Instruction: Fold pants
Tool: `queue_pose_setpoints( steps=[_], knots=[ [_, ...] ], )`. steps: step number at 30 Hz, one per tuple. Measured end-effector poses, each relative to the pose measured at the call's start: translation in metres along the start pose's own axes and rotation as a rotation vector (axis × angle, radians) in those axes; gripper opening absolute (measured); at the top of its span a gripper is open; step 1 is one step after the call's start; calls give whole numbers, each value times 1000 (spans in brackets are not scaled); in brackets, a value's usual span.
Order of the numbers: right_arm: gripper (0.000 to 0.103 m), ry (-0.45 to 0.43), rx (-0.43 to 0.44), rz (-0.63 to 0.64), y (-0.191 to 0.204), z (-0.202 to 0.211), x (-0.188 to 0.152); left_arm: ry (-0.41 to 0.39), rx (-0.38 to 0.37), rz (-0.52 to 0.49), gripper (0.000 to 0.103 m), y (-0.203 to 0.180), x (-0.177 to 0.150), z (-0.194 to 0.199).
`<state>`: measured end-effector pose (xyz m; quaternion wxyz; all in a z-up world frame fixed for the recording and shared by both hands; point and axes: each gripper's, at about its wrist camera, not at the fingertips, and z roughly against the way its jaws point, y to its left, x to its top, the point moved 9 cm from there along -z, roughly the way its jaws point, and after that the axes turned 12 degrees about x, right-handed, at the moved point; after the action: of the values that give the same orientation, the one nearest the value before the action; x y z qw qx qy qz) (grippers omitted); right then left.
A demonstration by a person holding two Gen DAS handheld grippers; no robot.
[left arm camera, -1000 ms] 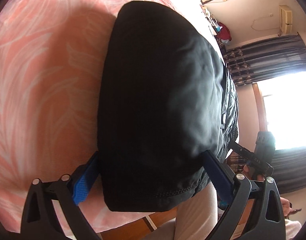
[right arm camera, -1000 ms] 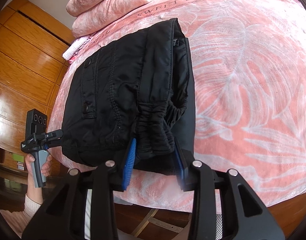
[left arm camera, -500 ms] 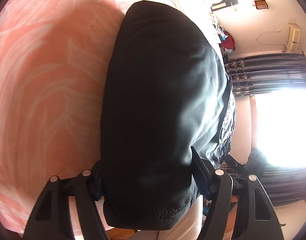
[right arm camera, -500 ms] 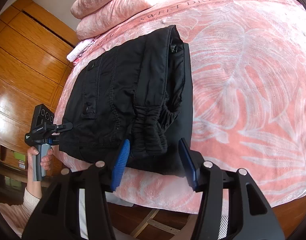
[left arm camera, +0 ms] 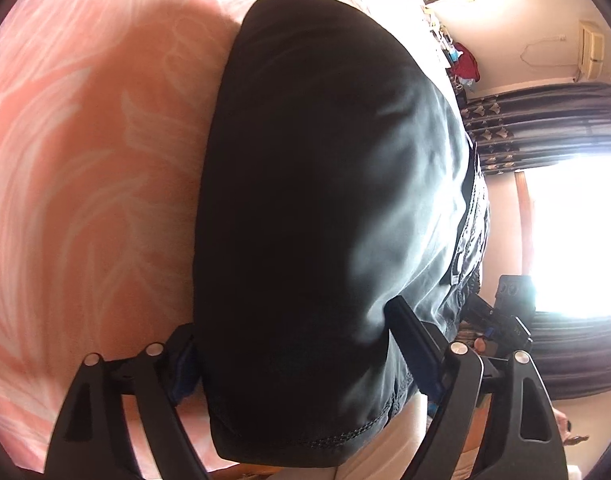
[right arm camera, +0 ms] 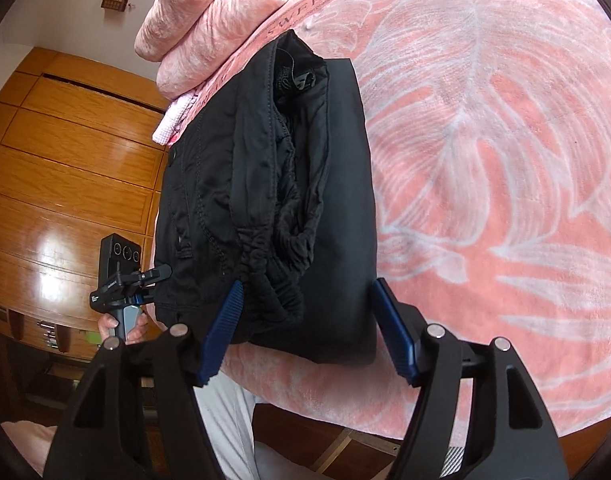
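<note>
The black pants (right arm camera: 265,200) lie folded in a thick stack near the front edge of the pink leaf-patterned bedspread (right arm camera: 485,160). Their gathered waistband faces the right gripper. My right gripper (right arm camera: 305,320) is open, its blue-padded jaws wide on either side of the waistband end. In the left wrist view the pants (left arm camera: 325,200) fill the middle. My left gripper (left arm camera: 293,344) straddles the near hem end with jaws spread; the left pad is partly hidden by the cloth. It also shows in the right wrist view (right arm camera: 129,280).
Pink pillows (right arm camera: 209,12) lie at the head of the bed. A wooden wardrobe (right arm camera: 65,160) stands beyond the bed's left side. A bright window with dark curtains (left arm camera: 565,220) is at the right. The bed's wooden frame (right arm camera: 345,448) runs below the front edge.
My right gripper has opened off the waistband and drawn back a little. My left gripper has stayed spread around the hem end, shifting slightly.
</note>
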<state>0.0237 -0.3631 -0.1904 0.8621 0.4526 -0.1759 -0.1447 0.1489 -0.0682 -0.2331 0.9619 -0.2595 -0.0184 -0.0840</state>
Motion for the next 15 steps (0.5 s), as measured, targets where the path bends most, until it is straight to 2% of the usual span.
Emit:
queue_pose_setpoints(
  steps=[6,12,15],
  knots=[
    [74,17,66,-37,-10,-5,-4,6,50,-36,99,-16,6,-12],
    [73,42,136,-57,-14,-17,0,-2,23,-24,100,-21,9,-20],
    [67,45,144,-50,-12,-19,0,-17,19,-21,99,-20,10,-21]
  ],
)
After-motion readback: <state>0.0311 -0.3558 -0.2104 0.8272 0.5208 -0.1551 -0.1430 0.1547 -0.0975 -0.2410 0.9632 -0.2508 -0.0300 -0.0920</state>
